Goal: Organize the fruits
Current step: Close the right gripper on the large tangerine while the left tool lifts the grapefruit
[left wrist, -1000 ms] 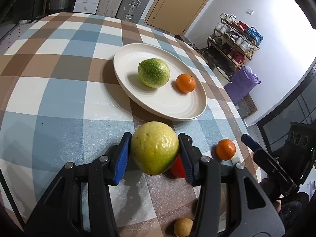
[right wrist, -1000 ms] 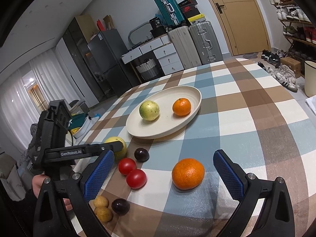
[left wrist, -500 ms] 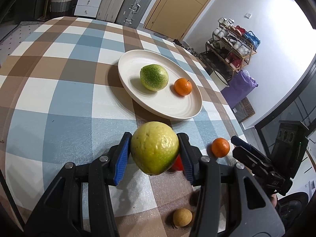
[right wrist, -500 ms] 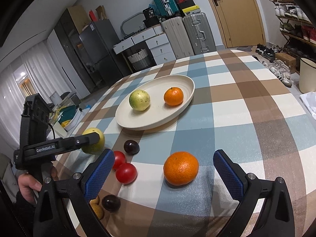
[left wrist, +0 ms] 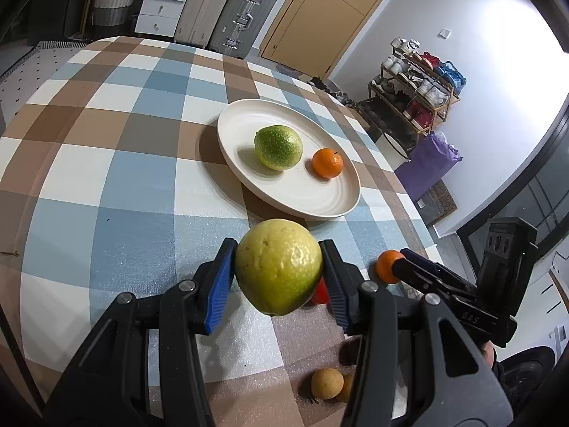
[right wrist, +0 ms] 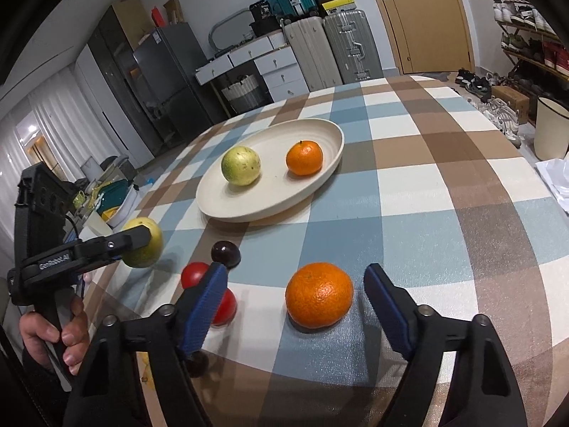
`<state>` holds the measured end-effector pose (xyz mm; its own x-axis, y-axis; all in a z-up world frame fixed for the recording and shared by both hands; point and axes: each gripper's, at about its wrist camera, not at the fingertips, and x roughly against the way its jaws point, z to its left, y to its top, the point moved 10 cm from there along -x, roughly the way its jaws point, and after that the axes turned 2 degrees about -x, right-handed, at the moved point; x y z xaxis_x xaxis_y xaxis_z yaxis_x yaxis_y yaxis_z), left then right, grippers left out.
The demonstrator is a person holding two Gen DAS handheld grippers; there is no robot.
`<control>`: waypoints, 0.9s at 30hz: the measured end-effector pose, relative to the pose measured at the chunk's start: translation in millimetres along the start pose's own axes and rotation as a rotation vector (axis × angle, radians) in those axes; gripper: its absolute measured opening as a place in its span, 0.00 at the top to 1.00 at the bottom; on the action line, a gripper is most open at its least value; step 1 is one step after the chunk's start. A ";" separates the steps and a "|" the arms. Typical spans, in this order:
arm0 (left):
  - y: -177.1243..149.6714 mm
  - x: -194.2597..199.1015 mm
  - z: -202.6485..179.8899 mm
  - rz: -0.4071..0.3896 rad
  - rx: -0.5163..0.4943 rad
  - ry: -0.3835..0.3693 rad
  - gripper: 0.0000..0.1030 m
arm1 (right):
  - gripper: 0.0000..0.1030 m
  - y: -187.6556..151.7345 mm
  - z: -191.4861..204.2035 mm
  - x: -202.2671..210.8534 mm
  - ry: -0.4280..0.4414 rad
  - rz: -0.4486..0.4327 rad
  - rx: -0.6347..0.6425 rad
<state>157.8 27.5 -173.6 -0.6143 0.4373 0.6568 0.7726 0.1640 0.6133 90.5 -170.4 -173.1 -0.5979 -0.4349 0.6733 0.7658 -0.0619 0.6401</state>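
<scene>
My left gripper (left wrist: 279, 277) is shut on a large yellow-green fruit (left wrist: 279, 267) and holds it above the checked tablecloth, short of the cream plate (left wrist: 227, 149). On the plate lie a green fruit (left wrist: 278, 147) and a small orange (left wrist: 327, 163). In the right wrist view a bigger orange (right wrist: 319, 295) rests on the cloth between the blue pads of my right gripper (right wrist: 295, 275). Its jaws are closing, with a gap still showing on both sides of the orange. The left gripper's held fruit (right wrist: 142, 242) shows at the left.
Two red tomatoes (right wrist: 193, 274) and a dark plum (right wrist: 225, 252) lie left of the right gripper. Small tan fruits (left wrist: 327, 383) sit near the table's front edge. A person's hand (right wrist: 53, 334) grips the left tool. The far side of the plate (right wrist: 213, 210) is bare cloth.
The right gripper's jaws have narrowed around the big orange. The left gripper has drawn slightly up and away from the plate with the yellow-green fruit still held.
</scene>
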 end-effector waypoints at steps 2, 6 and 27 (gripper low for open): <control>0.4 0.7 -0.4 -0.003 -0.003 0.000 0.56 | 0.29 -0.4 -0.7 -0.6 -0.007 0.004 -0.002; 1.3 2.6 -0.2 -0.008 0.000 -0.006 0.57 | 0.44 -2.7 -4.5 -1.2 -0.030 0.015 -0.003; 6.9 12.8 -10.6 -0.033 -0.020 -0.017 0.56 | 0.62 -2.5 -9.5 -1.9 -0.030 0.026 -0.028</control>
<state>153.6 24.8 -156.3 -0.6364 0.4471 0.6286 0.7484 0.1607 0.6435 92.0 -178.0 -179.5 -0.5846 -0.4097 0.7003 0.7870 -0.0764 0.6122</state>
